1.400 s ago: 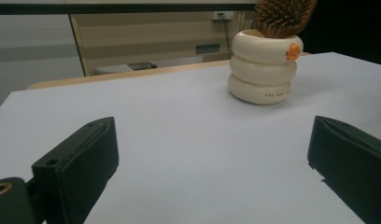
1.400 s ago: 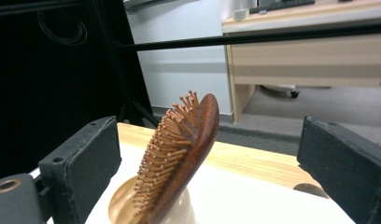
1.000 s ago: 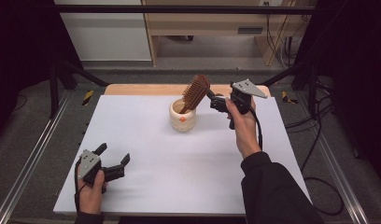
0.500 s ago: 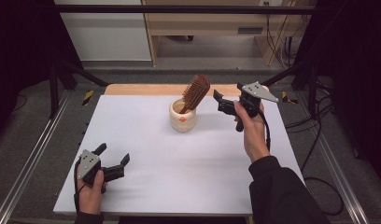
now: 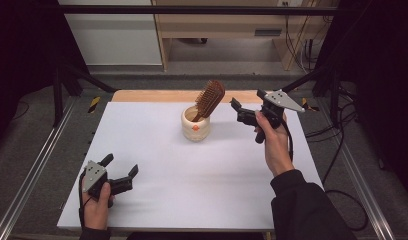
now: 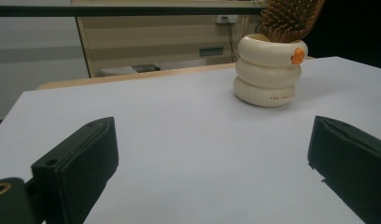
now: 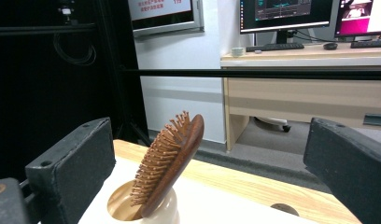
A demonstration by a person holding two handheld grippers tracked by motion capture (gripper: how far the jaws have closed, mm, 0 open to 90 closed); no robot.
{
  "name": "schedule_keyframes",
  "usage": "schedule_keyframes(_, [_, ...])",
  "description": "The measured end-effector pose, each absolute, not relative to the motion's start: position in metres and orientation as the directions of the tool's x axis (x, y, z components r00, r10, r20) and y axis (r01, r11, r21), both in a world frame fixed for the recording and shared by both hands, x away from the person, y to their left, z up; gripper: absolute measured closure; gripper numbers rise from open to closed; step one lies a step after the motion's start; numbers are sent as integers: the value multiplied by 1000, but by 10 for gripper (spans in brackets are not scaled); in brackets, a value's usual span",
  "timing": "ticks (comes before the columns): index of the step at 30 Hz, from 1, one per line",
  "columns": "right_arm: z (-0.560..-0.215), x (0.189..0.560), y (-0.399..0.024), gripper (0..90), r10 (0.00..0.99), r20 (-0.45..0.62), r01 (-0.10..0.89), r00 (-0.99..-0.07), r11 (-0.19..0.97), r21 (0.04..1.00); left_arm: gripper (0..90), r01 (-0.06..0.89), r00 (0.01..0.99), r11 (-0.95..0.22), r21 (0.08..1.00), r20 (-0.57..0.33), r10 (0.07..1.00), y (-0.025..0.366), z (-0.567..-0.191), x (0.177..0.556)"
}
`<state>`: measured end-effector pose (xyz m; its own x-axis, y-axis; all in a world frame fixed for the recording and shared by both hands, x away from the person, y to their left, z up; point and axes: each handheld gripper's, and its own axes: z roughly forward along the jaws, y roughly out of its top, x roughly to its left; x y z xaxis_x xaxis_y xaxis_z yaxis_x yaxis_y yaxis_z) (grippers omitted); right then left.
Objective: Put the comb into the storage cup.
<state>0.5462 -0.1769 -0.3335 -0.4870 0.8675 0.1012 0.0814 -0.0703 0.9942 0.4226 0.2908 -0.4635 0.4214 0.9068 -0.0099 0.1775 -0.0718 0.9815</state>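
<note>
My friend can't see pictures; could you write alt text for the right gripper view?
A wooden hairbrush leans tilted in a cream cup, framed between the open black jaws of the right gripper. Behind stand a desk and monitors.

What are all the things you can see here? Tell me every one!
Hairbrush: one, brown wood, standing tilted in the cup.
Cup: one, cream with an orange mark, far middle of the table.
Table: one, white top with a wooden far edge.
Left gripper: one, black, open, low at the near left corner.
Right gripper: one, black, open, raised just right of the hairbrush.
Hands: two, each holding a gripper; dark sleeve on the right arm.
</note>
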Motion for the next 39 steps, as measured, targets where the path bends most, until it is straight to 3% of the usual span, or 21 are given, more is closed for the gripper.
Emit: schedule_keyframes(39, [-363, 501, -230, 34, 879, 81, 106, -469, -35, 994, 18, 165, 432, -70, 984, -8, 902, 303, -460, 410])
